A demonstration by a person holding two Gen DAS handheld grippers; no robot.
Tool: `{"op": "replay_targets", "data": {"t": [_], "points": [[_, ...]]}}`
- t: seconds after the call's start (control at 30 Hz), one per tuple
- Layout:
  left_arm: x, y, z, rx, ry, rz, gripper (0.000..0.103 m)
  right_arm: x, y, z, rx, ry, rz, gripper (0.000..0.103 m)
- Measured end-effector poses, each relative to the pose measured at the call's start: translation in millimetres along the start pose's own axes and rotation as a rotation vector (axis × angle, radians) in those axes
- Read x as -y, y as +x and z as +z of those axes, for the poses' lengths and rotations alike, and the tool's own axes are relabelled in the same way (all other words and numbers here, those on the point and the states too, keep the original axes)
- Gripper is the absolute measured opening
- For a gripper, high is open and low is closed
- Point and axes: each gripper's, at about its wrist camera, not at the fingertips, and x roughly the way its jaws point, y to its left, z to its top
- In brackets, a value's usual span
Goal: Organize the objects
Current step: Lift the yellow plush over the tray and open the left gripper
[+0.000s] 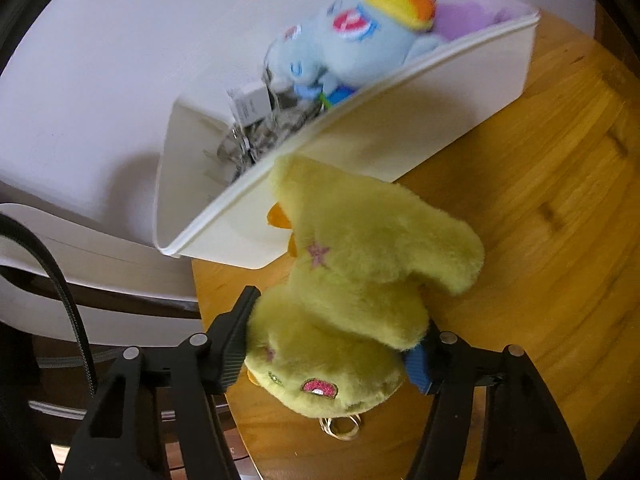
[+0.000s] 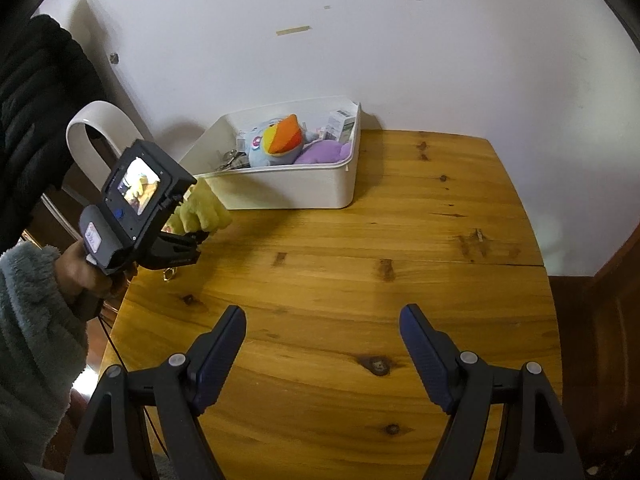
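My left gripper (image 1: 332, 344) is shut on a yellow plush toy (image 1: 360, 280), held by its head just in front of the white bin (image 1: 400, 120). The toy (image 2: 202, 210) and the left gripper (image 2: 188, 240) also show in the right wrist view, at the table's left edge. The bin (image 2: 300, 184) holds a blue plush with rainbow mane (image 1: 360, 36), a purple plush (image 2: 324, 151), keys (image 1: 260, 140) and small boxes (image 2: 340, 122). My right gripper (image 2: 322, 322) is open and empty above the wooden table (image 2: 360, 280).
The bin stands at the table's back, against a white wall (image 2: 360, 40). A white curved chair back (image 2: 86, 124) stands left of the table. The table's right edge drops off near dark wood panelling (image 2: 600, 320).
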Motion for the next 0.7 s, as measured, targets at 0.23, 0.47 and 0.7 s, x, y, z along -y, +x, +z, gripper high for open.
{"op": "replay_targets", "data": {"t": [0.23, 0.47, 0.7], "points": [[-3, -55, 8, 0.058, -0.016, -0.034, 0.067, -11, -8, -1, 0.021, -0.021, 0.009, 0.080], [-17, -116, 16, 0.121, -0.045, -0.044, 0.067, -21, -20, -2, 0.038, -0.043, 0.025, 0.080], [-63, -149, 42, 0.184, -0.102, -0.027, 0.067, -29, -37, 0, 0.079, -0.068, 0.041, 0.080]]}}
